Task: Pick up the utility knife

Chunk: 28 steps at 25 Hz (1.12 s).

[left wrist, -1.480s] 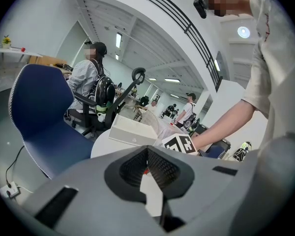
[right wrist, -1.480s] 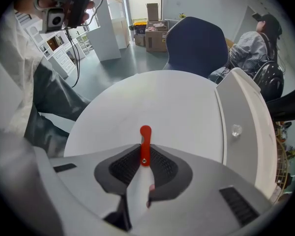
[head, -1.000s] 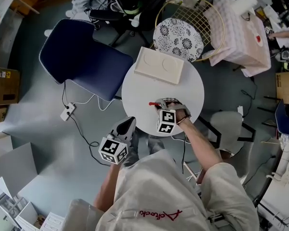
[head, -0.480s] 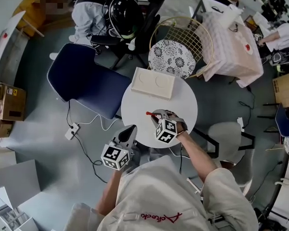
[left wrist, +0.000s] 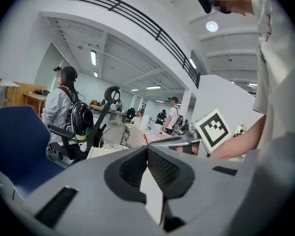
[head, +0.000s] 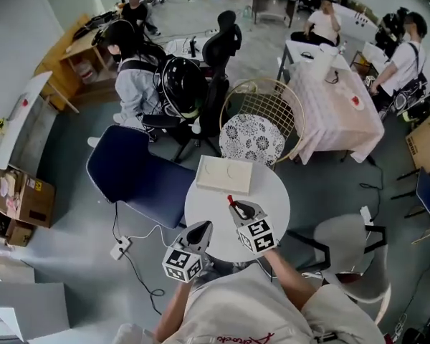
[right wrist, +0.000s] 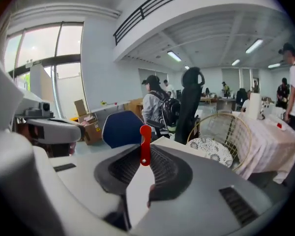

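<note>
Already the utility knife (right wrist: 145,147) does not lie apart from any claw: it sits inside the right gripper (head: 241,210), so the relation that matters is between the knife and these jaws. Its long axis runs along the jaws, and only the red end comes out past the tips. In the head view this end points away from the person, toward the flat white tray (head: 224,175) at the far side of the round table (head: 276,192). The right jaws are closed to a narrow gap, and the pads press on the knife body from both sides. The rest of the body is hidden between them, so I cannot tell how deep the grip goes. In my judgement the knife is held above the near part of the table and does not rest on it, though the head view alone does not prove this. The left gripper (head: 201,232) hangs just beside the table edge, near the right one; its jaws are together with nothing between them.
</note>
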{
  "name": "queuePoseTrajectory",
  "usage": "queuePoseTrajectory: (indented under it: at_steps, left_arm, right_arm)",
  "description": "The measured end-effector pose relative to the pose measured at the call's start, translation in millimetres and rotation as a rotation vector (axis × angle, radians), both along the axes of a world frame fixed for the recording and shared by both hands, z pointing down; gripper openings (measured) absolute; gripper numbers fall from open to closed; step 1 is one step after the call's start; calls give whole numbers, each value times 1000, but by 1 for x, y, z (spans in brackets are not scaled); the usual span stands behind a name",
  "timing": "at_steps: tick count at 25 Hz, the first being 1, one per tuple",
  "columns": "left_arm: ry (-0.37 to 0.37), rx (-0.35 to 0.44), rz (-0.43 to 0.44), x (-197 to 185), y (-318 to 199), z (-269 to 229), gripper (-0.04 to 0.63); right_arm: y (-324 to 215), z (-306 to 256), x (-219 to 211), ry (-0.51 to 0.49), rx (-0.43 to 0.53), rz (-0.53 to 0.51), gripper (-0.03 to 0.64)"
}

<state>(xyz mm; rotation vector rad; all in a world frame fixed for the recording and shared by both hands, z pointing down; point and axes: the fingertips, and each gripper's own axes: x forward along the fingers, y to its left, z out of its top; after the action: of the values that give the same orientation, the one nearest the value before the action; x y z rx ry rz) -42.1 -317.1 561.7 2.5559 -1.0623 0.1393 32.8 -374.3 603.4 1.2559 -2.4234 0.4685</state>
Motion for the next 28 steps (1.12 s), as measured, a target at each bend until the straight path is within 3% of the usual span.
queuePoseTrajectory:
  at_steps: [9,18,28]
  left_arm:
    - [2,86,28,41,-6,-22,12]
    - [-26,97,-61,38,13,-18,12]
    - [4,127,-53,39,49,-30,12]
  right_arm:
    - [32,-38,13,-14,132,-9,69]
    - [59,-52,19,44,253,-99,69]
    - [108,-54,9,-8,244,-83,69]
